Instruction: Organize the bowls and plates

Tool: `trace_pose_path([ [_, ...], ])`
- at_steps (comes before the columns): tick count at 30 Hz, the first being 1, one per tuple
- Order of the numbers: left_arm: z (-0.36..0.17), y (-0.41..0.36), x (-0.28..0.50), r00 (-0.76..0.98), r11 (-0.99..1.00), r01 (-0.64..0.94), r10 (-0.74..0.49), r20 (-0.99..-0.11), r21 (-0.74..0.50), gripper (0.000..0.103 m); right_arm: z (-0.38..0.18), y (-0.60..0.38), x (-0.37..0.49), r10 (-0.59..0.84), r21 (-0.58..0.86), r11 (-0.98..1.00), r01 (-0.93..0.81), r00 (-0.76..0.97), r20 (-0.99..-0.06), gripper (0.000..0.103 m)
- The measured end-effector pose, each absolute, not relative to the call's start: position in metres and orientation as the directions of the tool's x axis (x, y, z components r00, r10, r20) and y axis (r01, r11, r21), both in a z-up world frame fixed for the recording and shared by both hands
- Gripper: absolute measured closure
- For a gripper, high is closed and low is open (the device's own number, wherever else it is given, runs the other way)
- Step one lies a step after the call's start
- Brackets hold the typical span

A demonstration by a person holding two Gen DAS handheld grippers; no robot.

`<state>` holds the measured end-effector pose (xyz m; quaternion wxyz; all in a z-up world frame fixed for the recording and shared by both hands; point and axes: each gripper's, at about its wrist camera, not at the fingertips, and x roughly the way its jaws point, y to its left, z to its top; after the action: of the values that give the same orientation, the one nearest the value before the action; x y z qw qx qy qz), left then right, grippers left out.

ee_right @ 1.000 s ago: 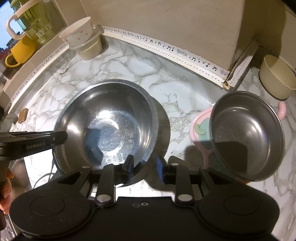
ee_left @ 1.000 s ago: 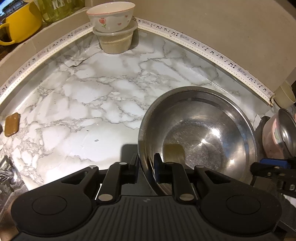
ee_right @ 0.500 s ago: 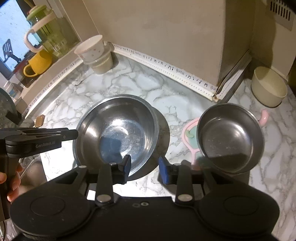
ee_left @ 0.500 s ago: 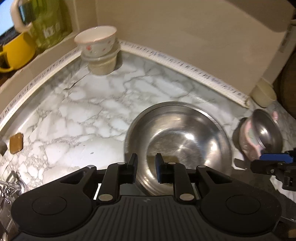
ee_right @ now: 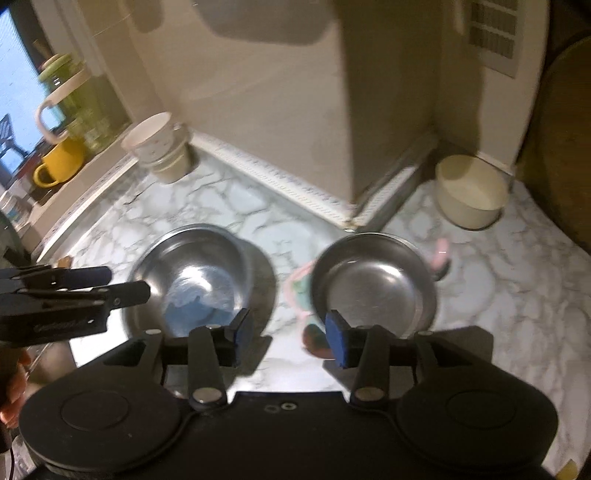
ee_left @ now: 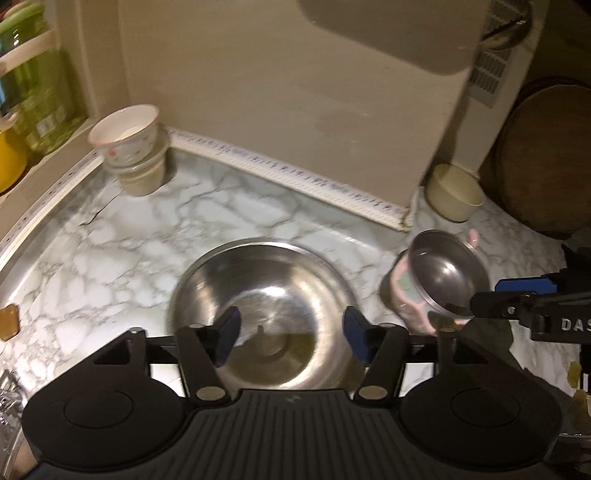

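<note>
Little writing could be read: the right claw (ee_left: 524, 306), seen at 3 o'clock in the left wrist view, carried pale letters "DAS" on its black body; the lettering on the left claw's side in the right wrist view was blurred. A white strip (ee_left: 303, 177) with small dark marks ran along the wall's foot; the marks were too blurred to read.

The table (ee_left: 122, 251) was white marble with grey veins, set into a beige-walled corner. A window ledge at 10 o'clock held a yellow mug (ee_right: 61, 162) and a green jug (ee_right: 70, 99). A vent (ee_right: 493, 33) sat in the wall at 1 o'clock, and a round wooden board (ee_left: 546, 155) leaned at 2 o'clock.

The left claw (ee_left: 291, 338) gaped wide and held nothing; the big steel bowl (ee_left: 258, 295) sat on the table just ahead of it at 12 o'clock. The right claw (ee_right: 288, 338) was likewise wide open and empty. The small steel bowl (ee_right: 373, 284) rested tilted on a pink dish (ee_right: 301, 291), at 1 o'clock from that claw. A floral bowl (ee_left: 125, 134) was stacked on a cup (ee_left: 142, 179) at 11 o'clock, and a cream bowl (ee_right: 471, 190) stood in the corner at 1 o'clock.
</note>
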<state>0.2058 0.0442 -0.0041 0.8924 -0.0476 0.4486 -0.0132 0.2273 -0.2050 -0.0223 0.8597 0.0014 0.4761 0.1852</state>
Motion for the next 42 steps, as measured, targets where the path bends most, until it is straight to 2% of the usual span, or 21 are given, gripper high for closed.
trace_pose_path([
  [7,-0.005,0.001,0.22,0.61,0.997,0.037,-0.074,-0.789,-0.065,0.035,-0.035,-0.236,0.241,0.273,0.167,0.954,-0.251,0.487,-0.829,0.053],
  [10,-0.009,-0.013,0.232,0.608,0.997,0.044,-0.077,-0.79,-0.063,0.027,-0.041,-0.248,0.248,0.258,0.162,0.96,-0.23,0.487,-0.834,0.047],
  [15,-0.021,-0.032,0.252,0.593,0.997,0.046,-0.079,-0.801,-0.064,0.026,-0.052,-0.262,0.259,0.234,0.148,0.966,-0.211,0.482,-0.844,0.034],
  [18,-0.029,-0.041,0.263,0.581,0.997,0.035,-0.076,-0.811,-0.069,0.026,-0.059,-0.269,0.265,0.218,0.138,0.97,-0.198,0.477,-0.851,0.03],
  [31,-0.072,-0.073,0.302,0.512,0.996,-0.015,-0.073,-0.856,-0.093,0.026,-0.093,-0.284,0.294,0.22,0.157,0.971,-0.178,0.425,-0.878,0.031],
  [35,-0.081,-0.077,0.31,0.505,0.996,-0.03,-0.055,-0.862,-0.081,0.026,-0.099,-0.283,0.299,0.219,0.15,0.97,-0.193,0.416,-0.883,0.034],
  [42,-0.091,-0.084,0.316,0.496,0.997,-0.027,-0.05,-0.867,-0.073,0.027,-0.108,-0.28,0.306,0.23,0.158,0.966,-0.205,0.397,-0.888,0.046],
])
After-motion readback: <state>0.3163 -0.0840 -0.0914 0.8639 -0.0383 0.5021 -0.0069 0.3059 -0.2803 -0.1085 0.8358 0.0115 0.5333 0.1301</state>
